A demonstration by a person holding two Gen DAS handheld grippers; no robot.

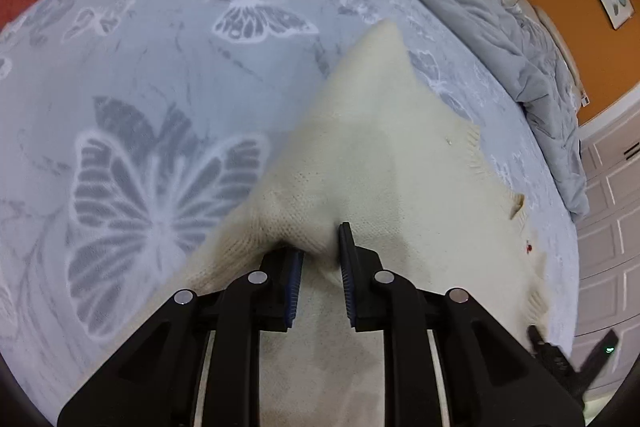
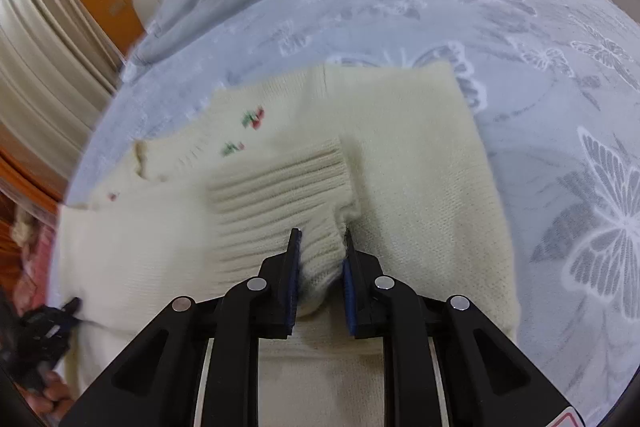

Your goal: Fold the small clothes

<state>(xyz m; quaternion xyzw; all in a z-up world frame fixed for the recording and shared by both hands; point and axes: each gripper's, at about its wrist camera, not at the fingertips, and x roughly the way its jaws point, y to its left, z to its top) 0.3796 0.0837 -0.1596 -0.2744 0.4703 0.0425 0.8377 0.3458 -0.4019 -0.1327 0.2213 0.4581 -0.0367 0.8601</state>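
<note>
cream sweater, grey butterfly-print bedspread

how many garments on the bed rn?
1. A cream sweater lies on the butterfly bedspread, with the right claw shut on its ribbed cuff and the left claw pinching another part. More may sit outside both views.

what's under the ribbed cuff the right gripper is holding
The ribbed cuff lies over the cream sweater's body, which rests on the butterfly bedspread. Anything beneath is covered.
</note>
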